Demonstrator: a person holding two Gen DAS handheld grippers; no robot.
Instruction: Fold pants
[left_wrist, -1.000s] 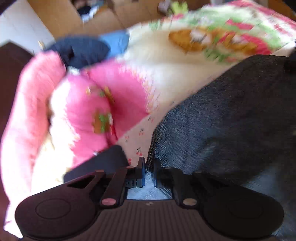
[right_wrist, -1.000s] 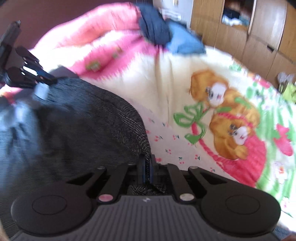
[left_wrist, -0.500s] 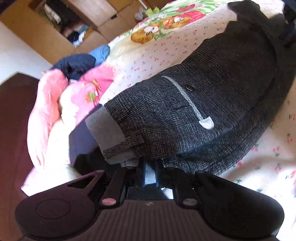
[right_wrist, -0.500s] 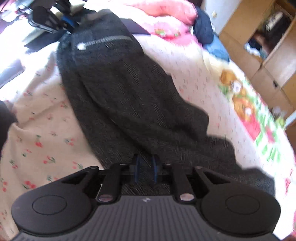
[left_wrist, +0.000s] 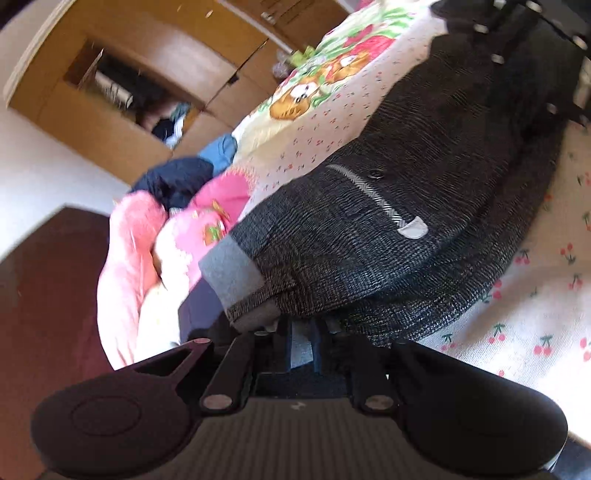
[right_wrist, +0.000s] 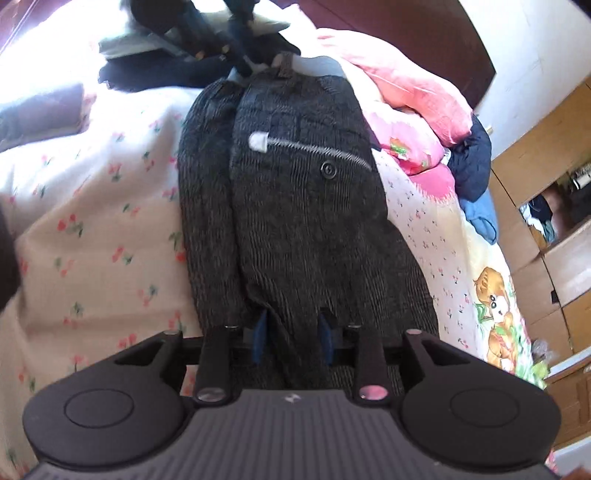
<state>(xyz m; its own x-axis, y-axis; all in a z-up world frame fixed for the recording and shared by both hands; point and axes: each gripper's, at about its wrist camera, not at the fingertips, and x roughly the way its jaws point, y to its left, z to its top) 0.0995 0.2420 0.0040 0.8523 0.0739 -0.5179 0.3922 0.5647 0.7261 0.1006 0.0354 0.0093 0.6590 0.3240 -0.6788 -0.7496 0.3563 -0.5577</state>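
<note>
**Pants laid folded lengthwise on bed; both grips easing**

Since a second ago both of my grippers have swung the pants (right_wrist: 295, 221) out of the air and down onto the cherry-print sheet (right_wrist: 99, 236), where they now lie in a long dark strip, doubled along their length

Item 1, pants: dark grey woven fabric, pocket side up, with a herringbone pocket trim (left_wrist: 373, 195), a small button (right_wrist: 328, 170) and a pale tab (left_wrist: 413, 229). The light grey waistband lining (left_wrist: 232, 269) shows at the end by my left gripper; the legs run away toward my right gripper

Item 2, left gripper (left_wrist: 301, 345): jaws have just been opening slightly, gap narrow, waistband edge between the blue pads. I cannot tell whether the pads still press on the cloth

Item 3, right gripper (right_wrist: 293, 338): jaws have just been opening, pads now stand visibly apart, with a ridge of pant leg between them and not squeezed

Item 4, surroundings: pink blanket (left_wrist: 129, 258) bunched beside the waistband, navy garment (left_wrist: 177, 181) and blue garment (left_wrist: 221, 149) beyond it, bear-print cover (left_wrist: 314, 92) farther along the bed, wooden wardrobe (left_wrist: 122, 74) with an open compartment behind
</note>
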